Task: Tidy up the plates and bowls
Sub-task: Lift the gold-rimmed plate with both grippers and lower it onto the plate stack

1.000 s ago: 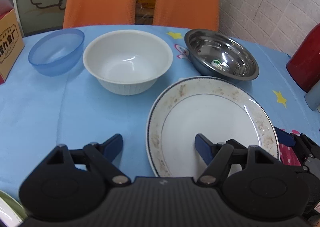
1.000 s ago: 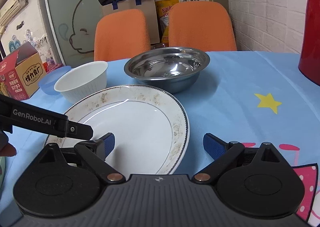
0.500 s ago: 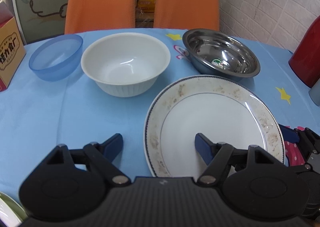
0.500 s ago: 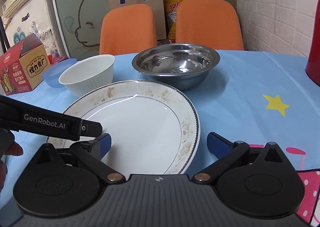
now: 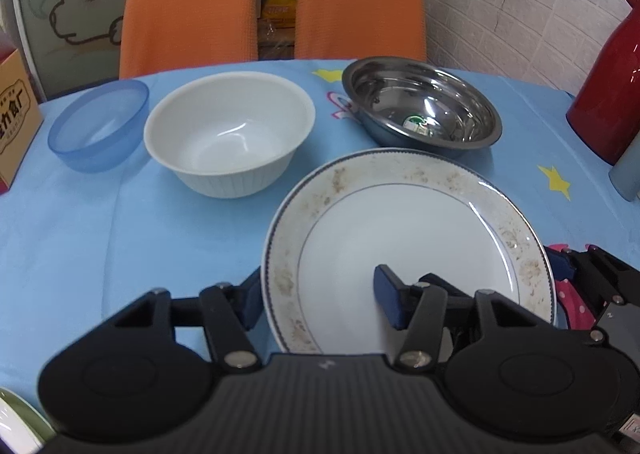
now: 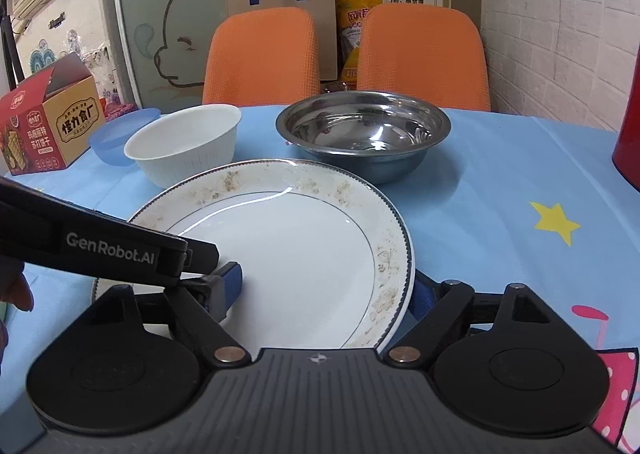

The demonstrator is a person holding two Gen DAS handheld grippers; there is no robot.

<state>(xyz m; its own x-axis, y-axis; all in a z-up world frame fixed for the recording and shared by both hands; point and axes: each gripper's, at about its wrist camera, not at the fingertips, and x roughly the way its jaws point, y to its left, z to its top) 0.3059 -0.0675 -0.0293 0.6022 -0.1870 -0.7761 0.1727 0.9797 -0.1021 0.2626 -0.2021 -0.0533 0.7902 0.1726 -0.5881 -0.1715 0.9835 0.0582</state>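
Note:
A white plate with a speckled, blue-edged rim (image 5: 404, 222) lies on the blue tablecloth; it also shows in the right wrist view (image 6: 296, 250). My left gripper (image 5: 320, 298) is open and straddles the plate's left rim, one finger outside and one over the plate. My right gripper (image 6: 328, 290) is open and straddles the plate's right rim the same way. Behind the plate stand a white bowl (image 5: 228, 130), a blue bowl (image 5: 100, 122) and a steel bowl (image 5: 420, 106).
A red thermos (image 5: 608, 86) stands at the right, with a grey cup (image 5: 628, 166) beside it. A snack box (image 6: 52, 118) stands at the left. Two orange chairs (image 5: 188, 6) are behind the table. A green-rimmed plate (image 5: 16, 426) shows at bottom left.
Both grippers have moved in toward the plate. Each now has one finger over the plate and the other outside its rim. The plate looks larger in both views.

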